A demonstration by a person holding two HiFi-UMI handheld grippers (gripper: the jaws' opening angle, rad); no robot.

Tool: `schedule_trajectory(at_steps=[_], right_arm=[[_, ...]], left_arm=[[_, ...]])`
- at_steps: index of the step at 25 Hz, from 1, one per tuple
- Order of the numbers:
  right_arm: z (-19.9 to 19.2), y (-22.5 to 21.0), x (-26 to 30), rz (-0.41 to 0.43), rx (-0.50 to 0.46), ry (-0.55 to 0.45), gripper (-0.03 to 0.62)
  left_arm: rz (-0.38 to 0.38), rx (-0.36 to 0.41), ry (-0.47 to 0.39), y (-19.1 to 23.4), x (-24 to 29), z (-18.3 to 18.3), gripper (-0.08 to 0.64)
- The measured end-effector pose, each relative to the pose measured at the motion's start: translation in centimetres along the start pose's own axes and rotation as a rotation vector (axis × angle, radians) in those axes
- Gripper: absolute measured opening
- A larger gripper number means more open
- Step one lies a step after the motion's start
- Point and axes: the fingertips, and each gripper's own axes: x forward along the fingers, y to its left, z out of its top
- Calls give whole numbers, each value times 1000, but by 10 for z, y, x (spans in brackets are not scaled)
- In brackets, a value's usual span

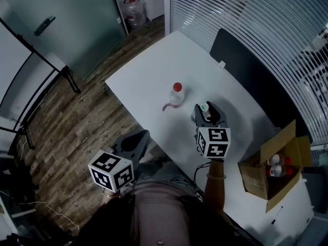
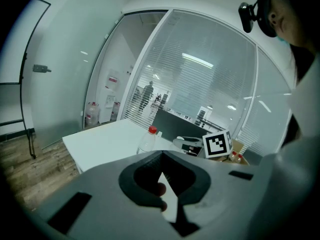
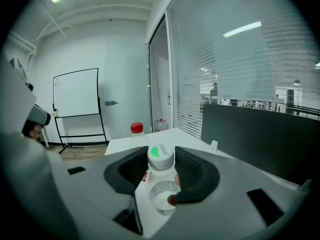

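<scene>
Clamped bottle (image 1: pixel 204 106) body hidden under right claw (image 1: pixel 208 111), only cap shows; box (image 1: pixel 254 176) contents half covered by flaps.

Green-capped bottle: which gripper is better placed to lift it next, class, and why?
Right, probably. The right gripper has its jaws closed on the green-capped bottle over the table. The left gripper hangs beyond the table edge, jaws together, holding nothing.
</scene>
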Motion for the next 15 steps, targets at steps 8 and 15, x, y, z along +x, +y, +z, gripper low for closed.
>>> schedule_trajectory(at_steps=[8,15], right_arm=[[-4,-7,-5,-18,36,15,175],[-6,-12,-9,-49,60,19,175]], left_arm=[[-32,3,1,0,1,1,6],[-63,29,2,-1,1,6,6]])
